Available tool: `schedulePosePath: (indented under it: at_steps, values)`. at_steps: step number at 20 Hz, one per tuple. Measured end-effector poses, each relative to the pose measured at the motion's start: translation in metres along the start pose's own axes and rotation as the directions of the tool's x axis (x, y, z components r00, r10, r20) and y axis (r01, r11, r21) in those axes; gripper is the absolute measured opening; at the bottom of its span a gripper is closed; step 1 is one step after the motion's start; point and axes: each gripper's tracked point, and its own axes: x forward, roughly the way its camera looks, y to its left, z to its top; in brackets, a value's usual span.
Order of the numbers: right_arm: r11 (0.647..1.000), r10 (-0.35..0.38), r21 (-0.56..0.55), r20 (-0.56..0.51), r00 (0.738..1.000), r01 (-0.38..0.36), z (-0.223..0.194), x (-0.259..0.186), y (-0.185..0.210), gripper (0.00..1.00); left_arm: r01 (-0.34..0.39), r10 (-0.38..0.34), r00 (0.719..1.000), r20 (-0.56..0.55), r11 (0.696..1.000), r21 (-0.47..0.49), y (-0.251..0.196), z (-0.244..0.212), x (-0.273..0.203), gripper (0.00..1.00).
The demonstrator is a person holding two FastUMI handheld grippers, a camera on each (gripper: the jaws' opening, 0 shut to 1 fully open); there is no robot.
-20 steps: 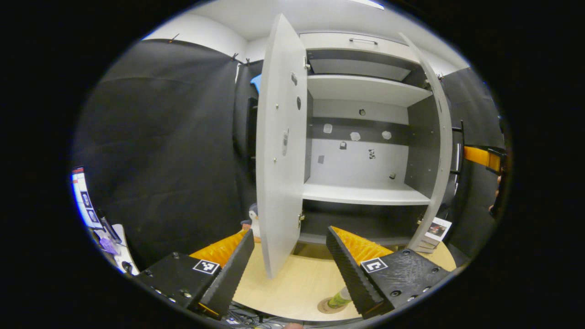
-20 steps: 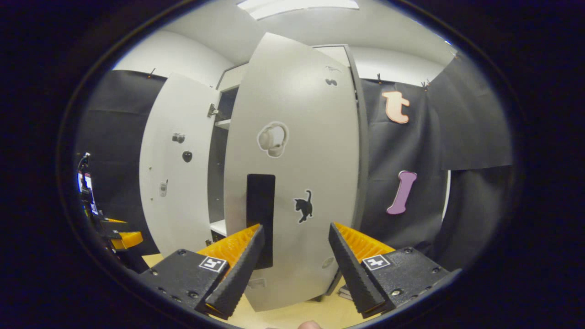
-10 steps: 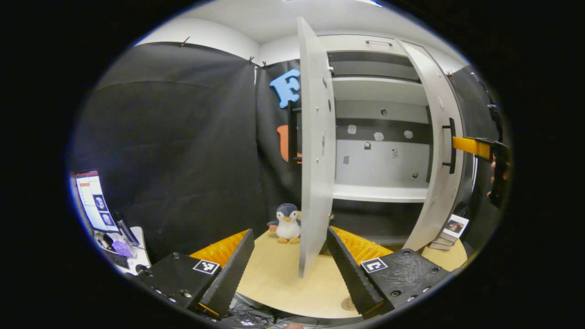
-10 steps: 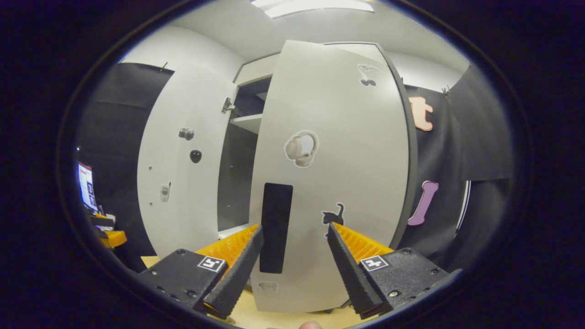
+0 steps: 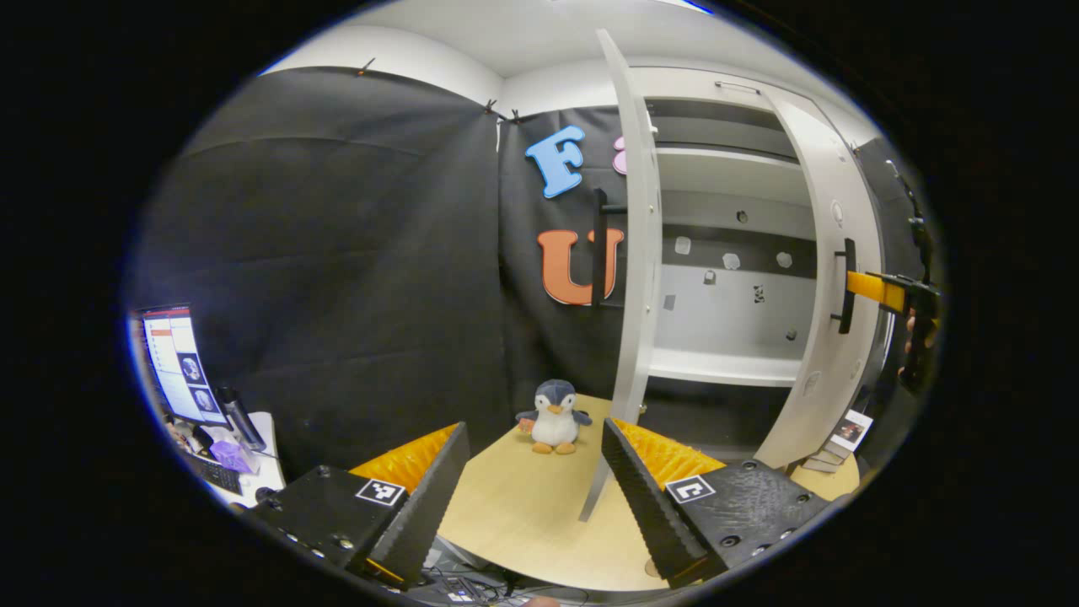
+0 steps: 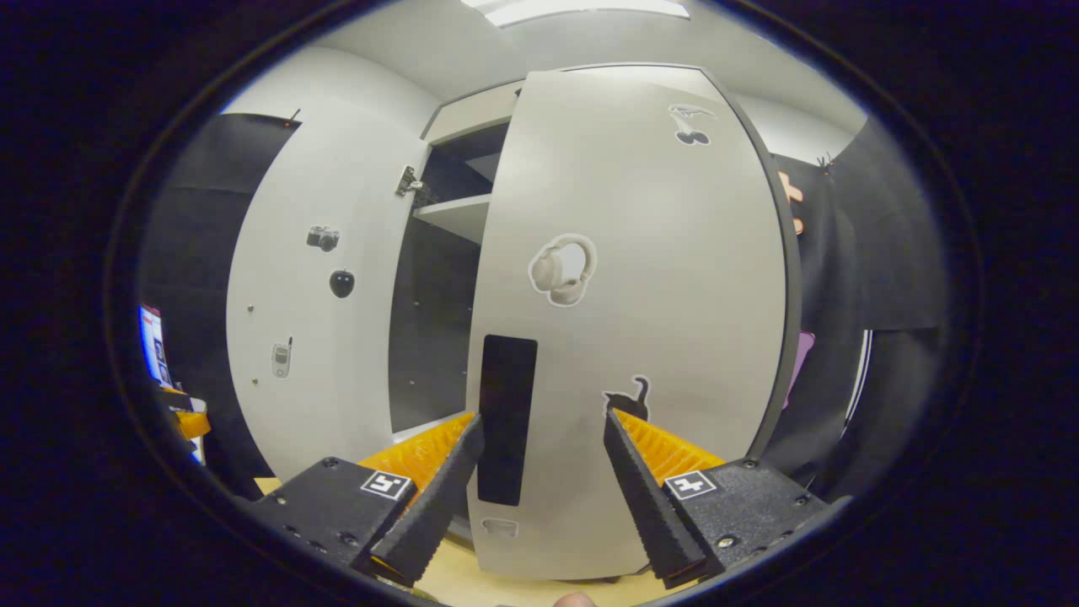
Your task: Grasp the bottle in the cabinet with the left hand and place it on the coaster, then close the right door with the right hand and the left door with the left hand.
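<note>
Before the right door [image 6: 624, 337], near its black handle [image 6: 506, 419], the right gripper [image 6: 539, 497] was held with fingers spread, gripping nothing. The left gripper [image 5: 533, 497] was likewise kept apart above the table [image 5: 523, 523].

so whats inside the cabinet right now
Bare shelves and small stickers on the back panel; no bottle on them. The right door hides the right side.

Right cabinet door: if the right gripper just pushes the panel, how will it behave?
The right door looks like a flat, rigid panel, so it probably swings on its hinges without flexing. Its face appears smooth, so open fingers may slide; pressing near the black handle likely helps. It is partly closed, so little force should finish it.
</note>
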Motion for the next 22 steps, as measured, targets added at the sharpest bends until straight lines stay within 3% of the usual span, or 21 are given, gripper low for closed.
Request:
schedulePosePath:
  at_steps: [2, 4, 7, 8, 9, 10, 12, 14, 22]
  values:
    - [1.000, -0.011, 0.000, 0.000, 1.000, 0.011, 0.001, 0.008, 0.002, 0.95, 0.007, -0.007, 1.000, 0.007, 1.000, -0.026, 0.001, 0.009, 0.009, 0.92]
    - [1.000, -0.026, -0.012, 0.000, 1.000, 0.026, 0.003, 0.014, 0.002, 0.95, 0.015, -0.014, 1.000, 0.021, 0.999, -0.046, 0.003, 0.019, 0.017, 1.00]
    - [0.998, -0.053, -0.027, -0.005, 0.999, 0.053, 0.005, 0.015, 0.002, 0.94, 0.032, -0.030, 0.999, 0.025, 0.996, -0.079, 0.006, 0.031, 0.033, 0.92]
    - [0.997, -0.066, -0.032, -0.005, 0.998, 0.065, 0.005, 0.012, 0.001, 0.96, 0.040, -0.038, 0.999, 0.027, 0.996, -0.086, 0.006, 0.035, 0.038, 1.00]
    - [0.997, -0.075, -0.035, -0.001, 0.997, 0.075, 0.007, 0.008, 0.000, 0.94, 0.049, -0.047, 0.998, 0.032, 0.995, -0.088, 0.007, 0.039, 0.045, 1.00]
    - [0.996, -0.076, -0.035, 0.003, 0.997, 0.076, 0.007, 0.003, 0.000, 0.94, 0.056, -0.053, 0.998, 0.040, 0.995, -0.085, 0.009, 0.046, 0.051, 0.92]
    - [0.996, -0.087, -0.031, 0.006, 0.996, 0.087, 0.007, -0.012, -0.004, 0.94, 0.066, -0.062, 0.997, 0.050, 0.995, -0.080, 0.012, 0.056, 0.063, 1.00]
    - [0.994, -0.104, -0.023, 0.012, 0.994, 0.105, 0.006, -0.030, -0.010, 0.94, 0.076, -0.070, 0.996, 0.062, 0.993, -0.092, 0.011, 0.064, 0.074, 0.97]
    - [0.976, -0.214, -0.044, -0.015, 0.977, 0.213, -0.005, -0.087, -0.054, 0.94, 0.136, -0.127, 0.988, 0.091, 0.986, -0.097, 0.008, 0.092, 0.110, 1.00]
